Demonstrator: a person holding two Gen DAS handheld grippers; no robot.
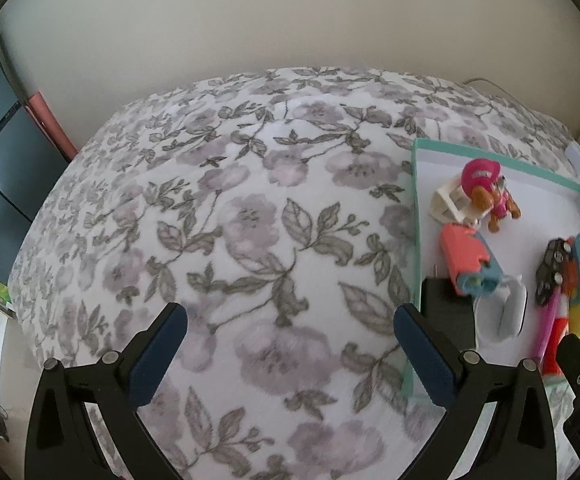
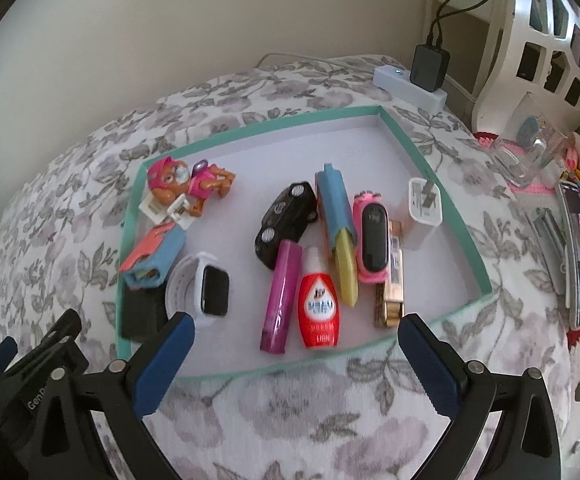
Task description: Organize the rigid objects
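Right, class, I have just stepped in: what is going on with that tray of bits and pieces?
A person holds a gripper in each hand over a floral bedspread. Both the left gripper and the right gripper are open and hold nothing. The teal-rimmed tray already holds the small items: a toy dog, a black toy car, a white smartwatch, a red bottle and a purple tube.

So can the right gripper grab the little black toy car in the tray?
Probably yes. The right gripper is open, and the black toy car lies uncovered in the teal-rimmed tray, though the purple tube touches it.
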